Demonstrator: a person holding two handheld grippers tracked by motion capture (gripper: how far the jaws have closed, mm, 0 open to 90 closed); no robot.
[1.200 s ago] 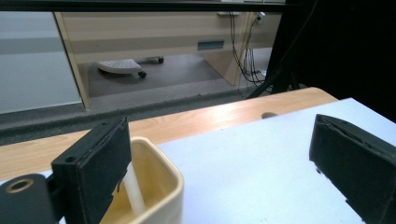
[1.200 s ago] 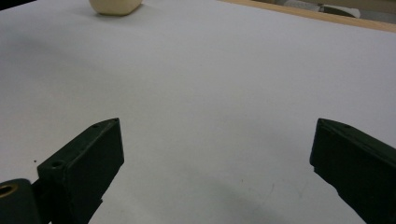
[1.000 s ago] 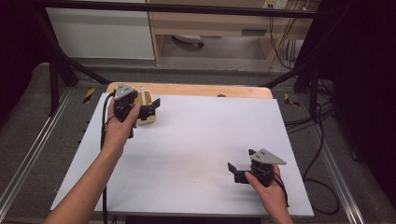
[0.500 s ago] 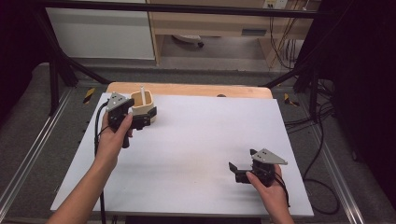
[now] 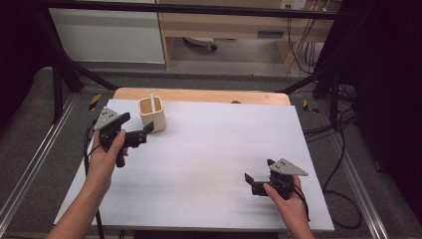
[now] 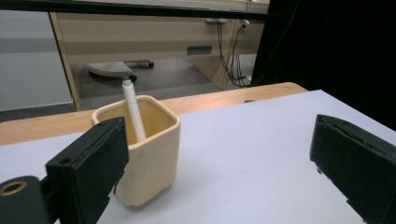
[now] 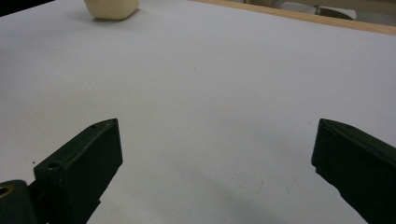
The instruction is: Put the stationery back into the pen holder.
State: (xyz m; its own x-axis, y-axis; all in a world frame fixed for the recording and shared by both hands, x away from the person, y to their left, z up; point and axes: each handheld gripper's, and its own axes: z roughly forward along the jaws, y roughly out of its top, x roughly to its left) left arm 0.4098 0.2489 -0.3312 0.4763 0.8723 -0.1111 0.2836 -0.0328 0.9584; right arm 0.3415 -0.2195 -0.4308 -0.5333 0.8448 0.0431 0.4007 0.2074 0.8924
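The left gripper (image 5: 142, 135) has its fingers (image 6: 88, 172) spread wide apart with nothing between them. In the left gripper view the cream cup (image 6: 140, 149) stands upright on the table just ahead of the left-hand finger, partly hidden behind it; whether finger and cup touch cannot be told. In the high view the finger tips sit just beside the cup's (image 5: 152, 114) near wall, at the far left part of the table. A white pen (image 6: 133, 112) stands in the cup, leaning against its inner wall, its greenish tip rising above the rim; in the high view the pen (image 5: 152, 99) shows as a short white stick above the cup's opening. No brand, label or writing can be read on the cup or the pen.

The left hand (image 5: 107, 157) grips the handle of that gripper, the forearm coming in from the bottom left.

The right gripper (image 5: 256, 181) lies well apart from the cup, near the right front part of the table, held by the right hand (image 5: 288, 199). Its fingers (image 7: 79, 172) are likewise spread wide and hold nothing; between them lies bare white table surface (image 7: 210, 93), and the cup's base (image 7: 112, 8) shows far off at the top edge of the right gripper view.

The table (image 5: 224, 149) has a white top with a wooden strip along its far edge. Beyond it stand a wooden cabinet (image 5: 229, 25) and black cables (image 5: 328, 119) on the grey floor.
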